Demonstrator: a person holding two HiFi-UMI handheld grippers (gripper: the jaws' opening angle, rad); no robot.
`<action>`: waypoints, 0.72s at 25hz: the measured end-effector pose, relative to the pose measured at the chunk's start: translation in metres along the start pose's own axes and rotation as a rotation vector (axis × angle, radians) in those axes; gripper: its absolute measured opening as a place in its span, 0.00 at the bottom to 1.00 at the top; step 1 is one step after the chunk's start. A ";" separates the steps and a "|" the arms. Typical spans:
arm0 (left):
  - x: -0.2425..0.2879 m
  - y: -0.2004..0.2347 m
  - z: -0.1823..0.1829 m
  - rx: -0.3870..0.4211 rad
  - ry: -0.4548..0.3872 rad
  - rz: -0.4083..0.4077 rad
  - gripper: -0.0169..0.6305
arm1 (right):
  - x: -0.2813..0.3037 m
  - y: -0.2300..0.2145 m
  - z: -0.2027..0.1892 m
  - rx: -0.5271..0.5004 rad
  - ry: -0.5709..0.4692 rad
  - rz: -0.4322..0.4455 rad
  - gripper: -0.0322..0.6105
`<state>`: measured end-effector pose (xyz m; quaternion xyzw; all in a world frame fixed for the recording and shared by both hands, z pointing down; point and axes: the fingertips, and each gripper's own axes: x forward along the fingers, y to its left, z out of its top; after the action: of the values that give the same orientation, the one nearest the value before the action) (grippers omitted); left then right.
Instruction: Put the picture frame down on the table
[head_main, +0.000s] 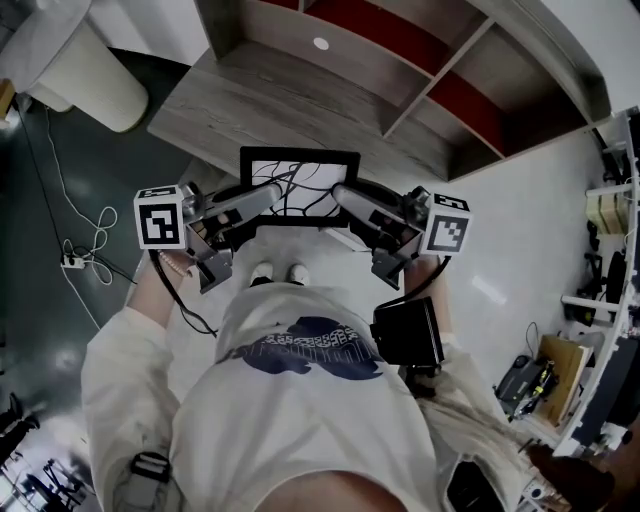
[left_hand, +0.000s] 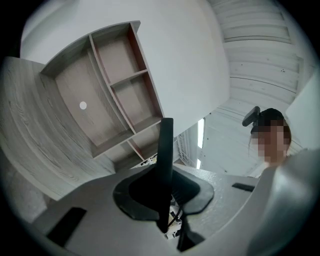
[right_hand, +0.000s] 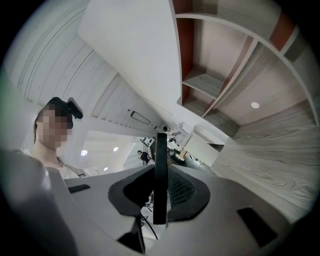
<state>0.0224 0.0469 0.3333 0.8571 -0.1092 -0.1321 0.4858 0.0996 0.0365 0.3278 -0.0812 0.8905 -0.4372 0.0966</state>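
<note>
Picture frame (head_main: 300, 170), pinched by left gripper (head_main: 268, 198) and right gripper (head_main: 345, 197), may twist and miss the far table (head_main: 290, 100) if either grip slackens.

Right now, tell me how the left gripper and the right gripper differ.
The left gripper clamps the left edge of the picture frame; the right gripper clamps its right edge. The left gripper's marker cube faces the head camera squarely; the right gripper's is tilted. Both are shut on the picture frame.
</note>
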 end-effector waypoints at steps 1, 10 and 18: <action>-0.002 0.002 -0.001 -0.002 -0.007 0.008 0.11 | -0.001 -0.002 -0.001 0.003 -0.001 0.000 0.15; -0.011 0.024 -0.006 -0.019 -0.059 0.077 0.11 | 0.001 -0.023 -0.008 0.045 0.022 0.012 0.15; -0.023 0.038 -0.009 -0.059 -0.117 0.096 0.13 | 0.003 -0.039 -0.014 0.085 0.033 -0.004 0.15</action>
<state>0.0017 0.0422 0.3731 0.8270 -0.1742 -0.1616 0.5096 0.0959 0.0231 0.3665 -0.0715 0.8723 -0.4764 0.0842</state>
